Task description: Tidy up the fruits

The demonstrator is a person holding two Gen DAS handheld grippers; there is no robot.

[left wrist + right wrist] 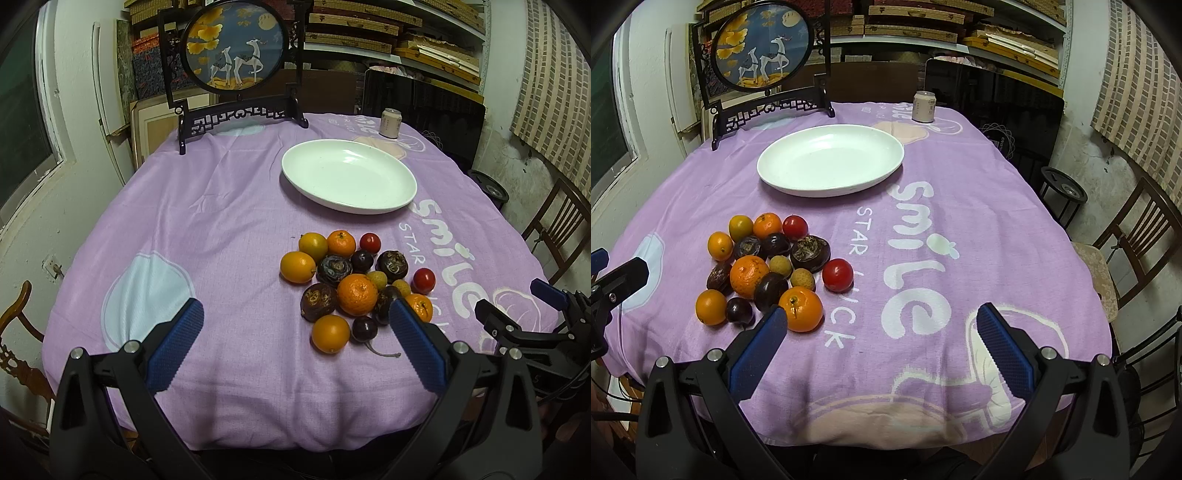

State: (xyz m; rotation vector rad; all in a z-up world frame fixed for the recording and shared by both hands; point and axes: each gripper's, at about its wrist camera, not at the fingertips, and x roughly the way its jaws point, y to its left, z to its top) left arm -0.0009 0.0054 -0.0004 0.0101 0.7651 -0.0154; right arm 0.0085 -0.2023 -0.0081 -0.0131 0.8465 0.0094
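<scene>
Task at start, by the look of it. White plate (349,177) upper centre of left view, bare. Fruit pile (354,284) heaped on worktop (221,221) below plate, none moved. Left gripper (295,336) and right gripper (881,332) both wide, holding nothing.

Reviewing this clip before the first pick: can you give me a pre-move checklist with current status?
1. Left gripper open, holding nothing: ok.
2. Right gripper open, holding nothing: ok.
3. White plate bare and upright on the purple tablecloth: ok.
4. Fruit pile bunched together, pieces touching, so a neighbour may roll: not ok.
5. Orange nearest the right gripper at the pile's edge, reachable: ok.
6. Can stands beyond the plate, away from the pile-to-plate path: ok.
</scene>
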